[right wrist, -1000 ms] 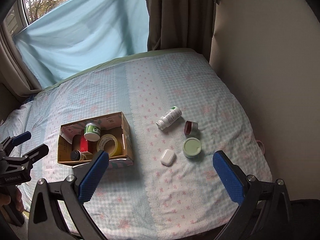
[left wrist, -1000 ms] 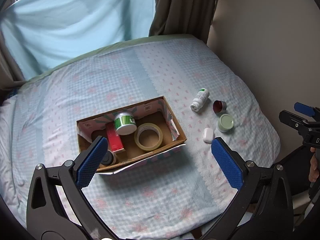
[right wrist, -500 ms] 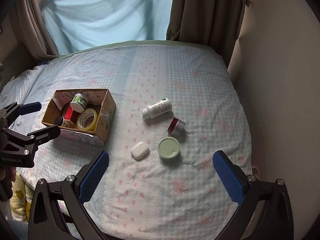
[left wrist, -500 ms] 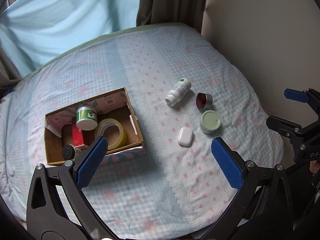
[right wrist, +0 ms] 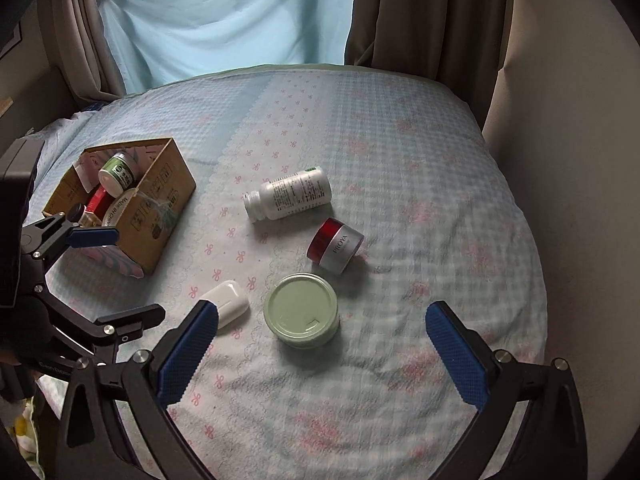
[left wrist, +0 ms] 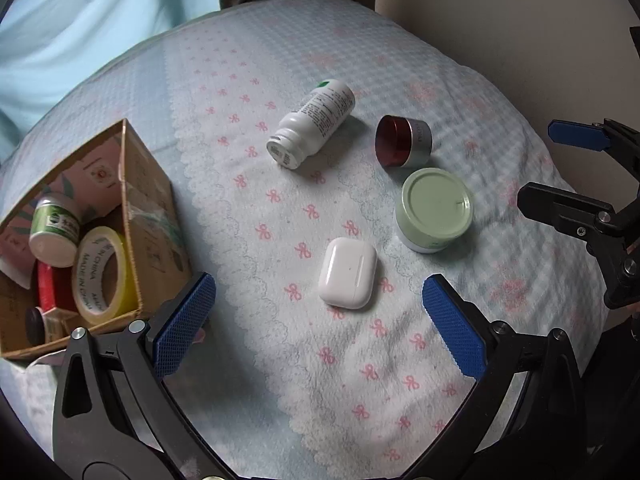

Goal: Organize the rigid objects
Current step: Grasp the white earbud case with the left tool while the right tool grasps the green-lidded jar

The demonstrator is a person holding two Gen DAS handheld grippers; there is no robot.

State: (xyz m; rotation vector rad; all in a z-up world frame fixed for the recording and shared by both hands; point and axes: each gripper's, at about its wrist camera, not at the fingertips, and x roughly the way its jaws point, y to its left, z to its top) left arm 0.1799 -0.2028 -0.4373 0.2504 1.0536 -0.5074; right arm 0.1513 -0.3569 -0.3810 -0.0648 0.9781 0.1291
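Note:
A white earbud case (left wrist: 348,273) lies on the bed just ahead of my open, empty left gripper (left wrist: 320,326). A pale green lidded jar (left wrist: 435,209), a red and silver jar (left wrist: 404,142) on its side and a white pill bottle (left wrist: 314,123) on its side lie beyond it. My right gripper (right wrist: 322,354) is open and empty, close above the green jar (right wrist: 303,310), with the earbud case (right wrist: 228,304) by its left finger. The red jar (right wrist: 335,245) and pill bottle (right wrist: 290,194) lie further out.
An open cardboard box (left wrist: 146,216) at the left holds a yellow tape roll (left wrist: 102,270), a green-labelled jar (left wrist: 54,230), a red item and a dark-capped bottle. It also shows in the right wrist view (right wrist: 156,204). A wall and curtain stand behind the bed.
Both grippers have moved down and closer to the loose objects on the bed. The left gripper has swung right, from over the box to over the earbud case. Both stay open.

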